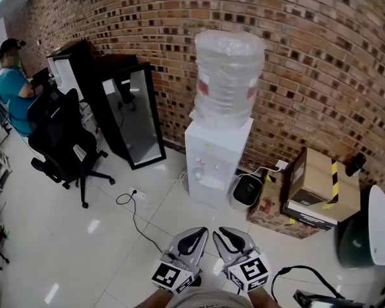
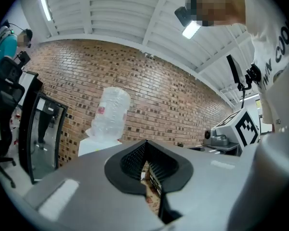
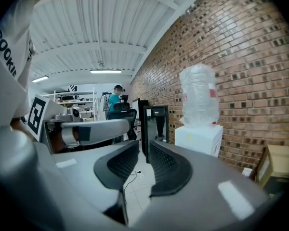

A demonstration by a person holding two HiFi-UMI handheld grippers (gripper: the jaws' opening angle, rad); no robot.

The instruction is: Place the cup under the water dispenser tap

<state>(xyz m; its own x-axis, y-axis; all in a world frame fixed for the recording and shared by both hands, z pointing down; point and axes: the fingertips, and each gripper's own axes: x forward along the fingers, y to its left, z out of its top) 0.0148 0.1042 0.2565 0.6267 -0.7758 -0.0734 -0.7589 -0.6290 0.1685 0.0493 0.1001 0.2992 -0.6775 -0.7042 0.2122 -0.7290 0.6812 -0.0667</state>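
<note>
A white water dispenser (image 1: 215,165) with a clear bottle (image 1: 228,76) on top stands against the brick wall, ahead of both grippers. Its tap recess (image 1: 208,175) faces me. No cup shows in any view. My left gripper (image 1: 196,236) is low in the head view, shut with nothing in it; its tips meet in the left gripper view (image 2: 145,143). Beside it my right gripper (image 1: 231,236) is open by a narrow gap and holds nothing (image 3: 144,146). The dispenser (image 3: 200,138) lies to the right of the right jaws, and it (image 2: 94,143) lies left of the left jaws.
A black cabinet with a glass door (image 1: 138,117) stands left of the dispenser. A black office chair (image 1: 61,143) and a seated person (image 1: 13,88) are at far left. Cardboard boxes (image 1: 321,185) and a small black bin (image 1: 247,190) sit to its right. A cable (image 1: 138,217) trails over the white floor.
</note>
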